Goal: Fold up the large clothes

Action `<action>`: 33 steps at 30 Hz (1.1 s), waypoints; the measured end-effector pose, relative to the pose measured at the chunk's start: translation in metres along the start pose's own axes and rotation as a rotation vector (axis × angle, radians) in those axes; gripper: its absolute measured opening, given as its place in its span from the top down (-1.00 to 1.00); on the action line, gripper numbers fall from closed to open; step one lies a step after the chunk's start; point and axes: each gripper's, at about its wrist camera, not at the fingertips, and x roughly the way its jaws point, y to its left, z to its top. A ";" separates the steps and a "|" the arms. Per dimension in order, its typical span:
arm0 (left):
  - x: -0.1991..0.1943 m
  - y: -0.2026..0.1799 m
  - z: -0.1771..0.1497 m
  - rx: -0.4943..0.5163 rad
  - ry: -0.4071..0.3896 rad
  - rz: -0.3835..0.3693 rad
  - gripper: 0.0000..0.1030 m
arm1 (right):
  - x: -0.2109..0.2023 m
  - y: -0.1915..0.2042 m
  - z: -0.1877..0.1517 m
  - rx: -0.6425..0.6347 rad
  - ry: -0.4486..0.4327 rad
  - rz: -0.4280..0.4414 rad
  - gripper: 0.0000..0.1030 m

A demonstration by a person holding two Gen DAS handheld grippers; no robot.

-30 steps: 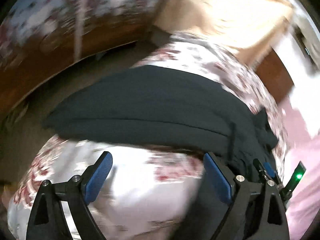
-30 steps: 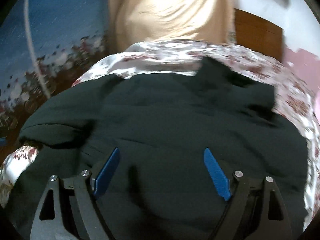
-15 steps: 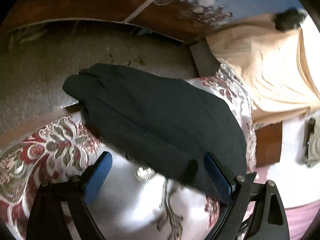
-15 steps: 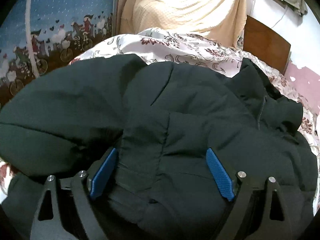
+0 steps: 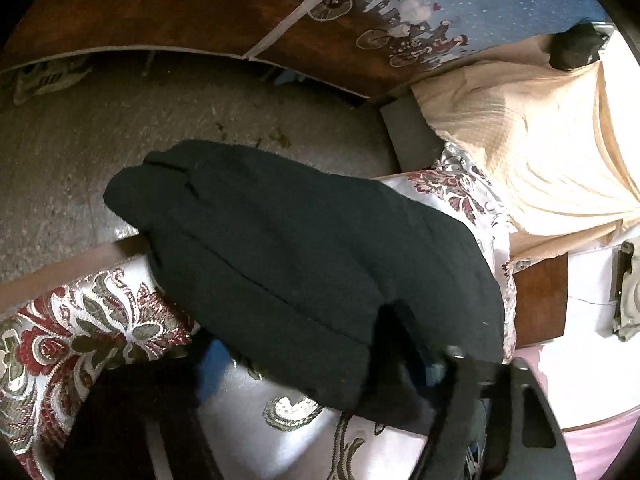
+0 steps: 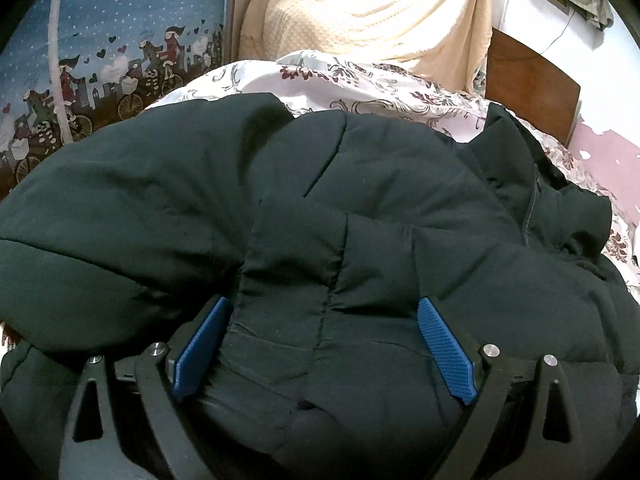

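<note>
Left wrist view: black padded jacket (image 5: 304, 256) on floral bedspread (image 5: 92, 320), sleeve end overhanging bed edge toward floor (image 5: 120, 120). Left tongs (image 5: 320, 380) blurred, closing around jacket hem; contact not resolvable. Judged soft, bulky, springy, slick shell; best taken at hem or seam.

Right wrist view: jacket fills frame, collar and zip (image 6: 532, 208) far right. Right tongs (image 6: 324, 348) apart, opening, pads (image 6: 444, 344) either side of a puffed panel, seemingly not pinching. Lower jacket hidden beneath tongs.

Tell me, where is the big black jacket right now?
The black jacket lies across the flowery bedspread, filling the right wrist view, under the right gripper.
</note>
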 end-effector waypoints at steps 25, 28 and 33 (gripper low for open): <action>-0.026 -0.013 0.007 0.108 -0.148 0.010 0.88 | 0.002 0.001 -0.001 0.001 0.000 -0.002 -0.80; -0.036 -0.020 0.007 0.146 -0.190 -0.004 0.89 | 0.002 0.001 -0.001 0.002 0.000 -0.002 -0.80; -0.063 -0.036 0.006 0.214 -0.272 -0.068 0.89 | 0.002 0.001 -0.002 0.003 -0.001 -0.001 -0.80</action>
